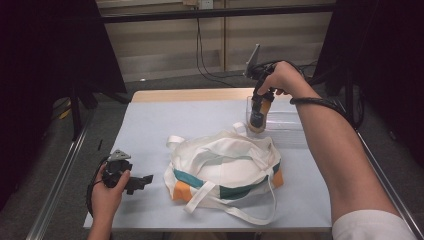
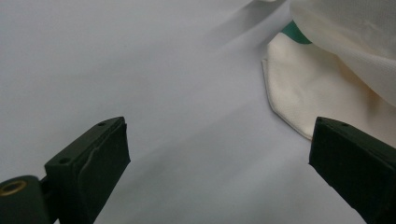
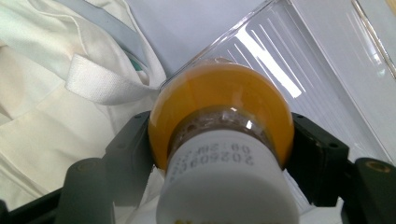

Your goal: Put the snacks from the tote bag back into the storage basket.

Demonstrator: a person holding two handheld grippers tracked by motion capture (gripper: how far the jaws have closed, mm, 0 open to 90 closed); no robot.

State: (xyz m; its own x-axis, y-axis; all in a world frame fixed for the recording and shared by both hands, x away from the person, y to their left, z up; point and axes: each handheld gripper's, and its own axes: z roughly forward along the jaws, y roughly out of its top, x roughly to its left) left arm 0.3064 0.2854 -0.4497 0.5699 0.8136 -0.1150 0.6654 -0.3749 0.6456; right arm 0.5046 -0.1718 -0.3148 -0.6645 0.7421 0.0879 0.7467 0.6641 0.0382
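A white cloth tote bag point(image 1: 225, 170) with teal and orange patches and long straps lies in the middle of the table. My right gripper point(image 1: 258, 116) points down at the far right, shut on an orange bottle point(image 3: 219, 109) with a white cap point(image 3: 229, 182), at the edge of a clear plastic bin point(image 3: 322, 60). In the high view the bottle point(image 1: 265, 107) hangs just beyond the bag's far rim. My left gripper point(image 1: 145, 181) rests low at the front left, jaws wide open with nothing between them, just left of the bag's corner point(image 2: 299, 93).
A pale blue sheet point(image 1: 165, 125) covers the wooden table. The clear bin point(image 1: 280, 120) stands at the far right edge. Black metal frame posts and cables stand behind the table.
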